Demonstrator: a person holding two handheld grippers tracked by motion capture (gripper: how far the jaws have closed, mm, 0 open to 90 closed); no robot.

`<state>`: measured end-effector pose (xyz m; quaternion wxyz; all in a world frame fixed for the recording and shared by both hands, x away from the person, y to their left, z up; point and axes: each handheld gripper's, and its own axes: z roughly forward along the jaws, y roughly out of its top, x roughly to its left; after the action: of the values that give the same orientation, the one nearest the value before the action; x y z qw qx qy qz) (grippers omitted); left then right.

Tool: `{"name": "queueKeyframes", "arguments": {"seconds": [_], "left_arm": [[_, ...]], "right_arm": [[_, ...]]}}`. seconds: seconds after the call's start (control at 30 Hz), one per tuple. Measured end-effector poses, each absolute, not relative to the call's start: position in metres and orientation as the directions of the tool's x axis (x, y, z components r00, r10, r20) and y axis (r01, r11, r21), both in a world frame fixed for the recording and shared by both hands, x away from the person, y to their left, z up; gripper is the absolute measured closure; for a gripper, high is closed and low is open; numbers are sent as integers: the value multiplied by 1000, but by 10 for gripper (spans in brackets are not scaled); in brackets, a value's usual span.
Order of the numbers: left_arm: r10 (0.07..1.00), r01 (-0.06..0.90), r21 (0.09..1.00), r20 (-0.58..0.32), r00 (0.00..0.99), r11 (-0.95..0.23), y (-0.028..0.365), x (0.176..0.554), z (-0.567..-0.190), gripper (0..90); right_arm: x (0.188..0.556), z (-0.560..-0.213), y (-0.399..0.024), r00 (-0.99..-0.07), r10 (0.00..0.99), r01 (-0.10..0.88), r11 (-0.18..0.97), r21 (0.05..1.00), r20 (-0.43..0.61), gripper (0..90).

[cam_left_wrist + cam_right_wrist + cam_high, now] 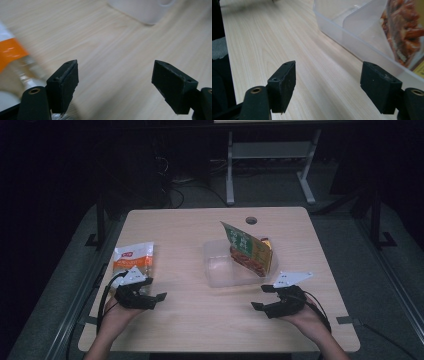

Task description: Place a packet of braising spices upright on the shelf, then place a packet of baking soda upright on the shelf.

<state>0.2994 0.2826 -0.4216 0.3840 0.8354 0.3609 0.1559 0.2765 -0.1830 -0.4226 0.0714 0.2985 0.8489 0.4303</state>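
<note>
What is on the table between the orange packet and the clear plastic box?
Nothing: in the high view, only bare wooden table lies between the orange packet and the clear plastic box.

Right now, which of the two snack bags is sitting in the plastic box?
The green bag, leaning in the clear box at mid-table. The orange-and-white bag lies flat on the wood by the left gripper.

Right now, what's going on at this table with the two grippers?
A person holds a hand-held gripper in each hand over a wooden table, both open and holding nothing. The left hand-held gripper sits next to an orange and white snack packet lying flat. The right hand-held gripper is near a clear plastic container, where a green and red snack bag leans inside. Nothing is being gripped at this moment.
</note>
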Motion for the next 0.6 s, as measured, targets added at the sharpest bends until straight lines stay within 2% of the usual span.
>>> {"name": "queueKeyframes", "arguments": {"seconds": [0.13, 0.6], "left_arm": [[786, 517, 762, -16, 618, -390, 302, 306, -417, 209], [922, 615, 748, -9, 386, -250, 365, 348, -414, 208]], "right_arm": [[277, -424, -180, -818, 559, 445, 462, 767, 137, 283], [277, -429, -174, -832, 541, 430, 483, 763, 126, 284]]}}
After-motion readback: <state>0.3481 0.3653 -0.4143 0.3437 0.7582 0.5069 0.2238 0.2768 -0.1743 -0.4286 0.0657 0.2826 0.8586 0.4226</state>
